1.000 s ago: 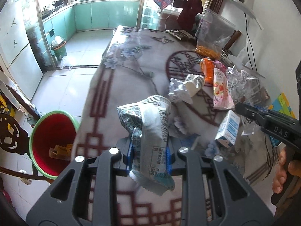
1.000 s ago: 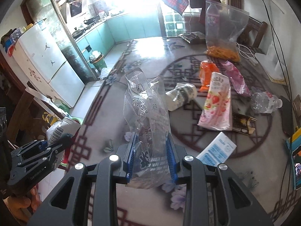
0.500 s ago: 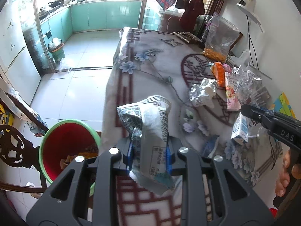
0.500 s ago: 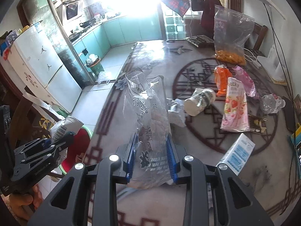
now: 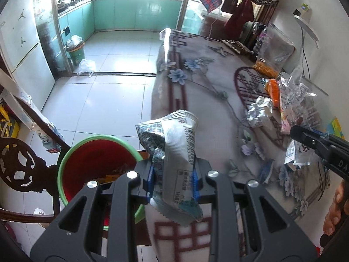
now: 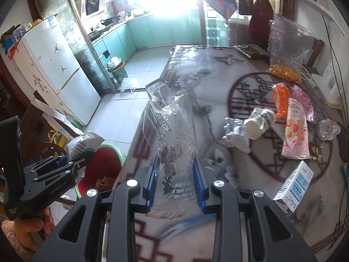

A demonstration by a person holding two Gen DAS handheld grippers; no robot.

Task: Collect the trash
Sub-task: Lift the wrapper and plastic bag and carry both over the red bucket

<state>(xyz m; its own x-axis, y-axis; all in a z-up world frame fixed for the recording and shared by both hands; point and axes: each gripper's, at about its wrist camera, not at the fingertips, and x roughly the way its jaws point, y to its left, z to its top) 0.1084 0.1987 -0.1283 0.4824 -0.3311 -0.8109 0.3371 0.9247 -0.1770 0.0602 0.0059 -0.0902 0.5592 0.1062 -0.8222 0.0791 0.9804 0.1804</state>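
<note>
Grippers both clenched: left gripper point(image 5: 173, 176) grasps a silver wrapper point(image 5: 174, 152) beside the red bin point(image 5: 96, 159); right gripper point(image 6: 175, 178) grasps a clear wrapper point(image 6: 172, 135) nearby.

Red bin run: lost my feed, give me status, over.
Left tool shut on silver wrapper. Right tool shut on clear plastic bag. Red bin beside table edge, mouth open, nothing blocking. More litter on table.

I see the desk point(image 6: 257, 166) with its flowery cloth; a paper cup point(image 6: 260, 122), pink pouch point(image 6: 295, 135) and milk box point(image 6: 294, 183) lie toward its right edge.
</note>
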